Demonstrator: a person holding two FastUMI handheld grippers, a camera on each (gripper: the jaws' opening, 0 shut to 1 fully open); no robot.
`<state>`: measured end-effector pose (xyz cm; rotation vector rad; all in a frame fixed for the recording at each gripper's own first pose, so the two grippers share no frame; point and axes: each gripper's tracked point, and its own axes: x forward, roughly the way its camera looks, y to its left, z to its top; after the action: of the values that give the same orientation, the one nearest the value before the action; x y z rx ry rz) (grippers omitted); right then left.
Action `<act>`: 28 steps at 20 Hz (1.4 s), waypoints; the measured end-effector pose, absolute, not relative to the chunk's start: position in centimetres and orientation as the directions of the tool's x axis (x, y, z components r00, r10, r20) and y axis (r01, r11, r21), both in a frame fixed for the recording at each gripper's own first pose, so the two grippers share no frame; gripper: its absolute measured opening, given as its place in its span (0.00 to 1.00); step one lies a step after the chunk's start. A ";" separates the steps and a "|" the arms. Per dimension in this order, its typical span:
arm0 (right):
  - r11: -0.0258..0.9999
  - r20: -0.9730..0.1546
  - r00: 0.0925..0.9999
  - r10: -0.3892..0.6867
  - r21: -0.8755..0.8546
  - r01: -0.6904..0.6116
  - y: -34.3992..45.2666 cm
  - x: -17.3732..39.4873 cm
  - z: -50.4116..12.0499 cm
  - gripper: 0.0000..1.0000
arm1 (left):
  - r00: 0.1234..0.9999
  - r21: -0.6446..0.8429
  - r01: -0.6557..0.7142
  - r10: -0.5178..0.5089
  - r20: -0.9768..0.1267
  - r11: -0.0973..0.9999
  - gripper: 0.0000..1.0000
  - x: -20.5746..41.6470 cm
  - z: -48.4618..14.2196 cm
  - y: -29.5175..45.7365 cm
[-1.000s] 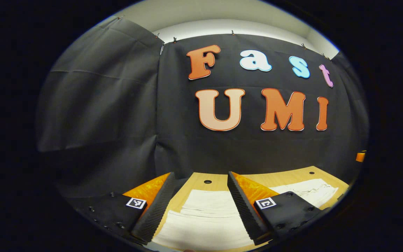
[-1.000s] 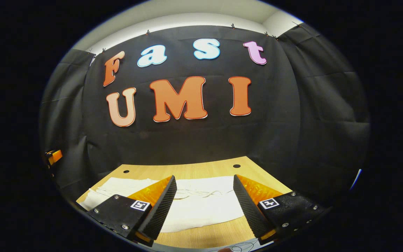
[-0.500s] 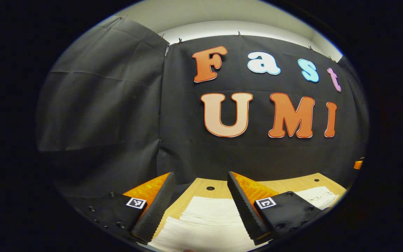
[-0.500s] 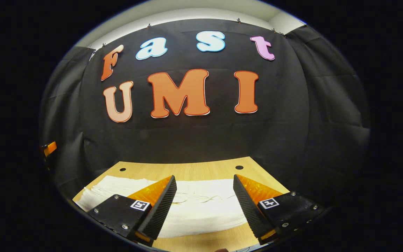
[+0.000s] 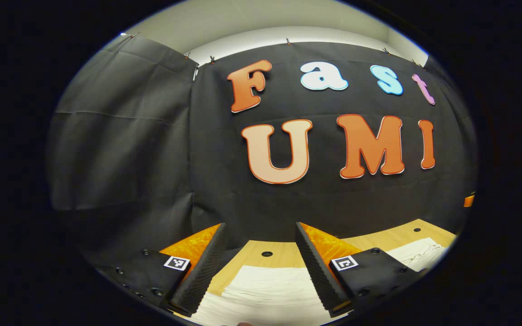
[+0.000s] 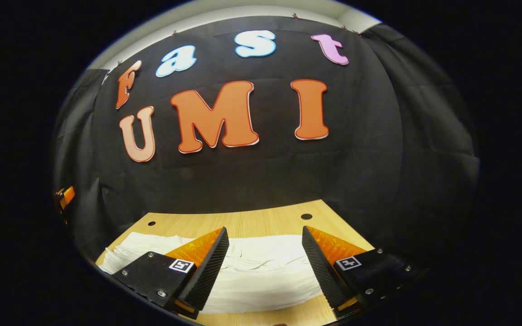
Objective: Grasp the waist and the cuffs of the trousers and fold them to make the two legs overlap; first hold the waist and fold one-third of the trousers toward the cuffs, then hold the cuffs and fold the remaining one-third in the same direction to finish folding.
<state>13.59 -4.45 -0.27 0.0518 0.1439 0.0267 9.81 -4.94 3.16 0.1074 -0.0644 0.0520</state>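
Item: white trousers (image 6: 261, 276), lying flat on the wooden surface (image 6: 243, 222), in front of the booth wall.
Left tongs (image 5: 259, 267): spread wide, holding nothing, above the trousers' one end.
Right tongs (image 6: 263, 267): spread wide, holding nothing, above the crumpled cloth at the trousers' other end.
Step, as judged: approach before the first grasp. Lower both tongs onto the cloth edge together, pinch all layers, lift evenly.
Containers: none seen near the trousers.
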 end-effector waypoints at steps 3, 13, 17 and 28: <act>0.991 -0.219 0.976 0.001 0.131 0.029 -5.6 14.2 -2.3 0.98 | 0.998 0.089 0.002 -0.007 0.055 0.996 0.99 11.6 2.6 -6.5; 0.811 -0.498 0.865 -0.063 0.480 0.335 -11.1 15.2 -12.9 0.98 | 0.999 0.114 0.003 0.002 -0.037 0.993 1.00 15.6 -1.1 -5.7; 0.704 -0.621 0.781 -0.065 0.526 0.477 -12.8 14.5 -18.0 0.99 | 0.998 0.105 -0.033 0.039 -0.055 0.994 0.99 15.9 -2.0 -3.7; 0.541 -0.760 0.650 0.019 0.555 0.632 -12.6 14.3 -26.5 0.99 | 0.984 0.074 -0.127 0.135 -0.115 0.989 0.99 16.6 -4.2 0.2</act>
<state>14.33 -12.57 -26.46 0.9426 0.7978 -0.4144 16.59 0.15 -4.23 0.0664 0.1201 0.1319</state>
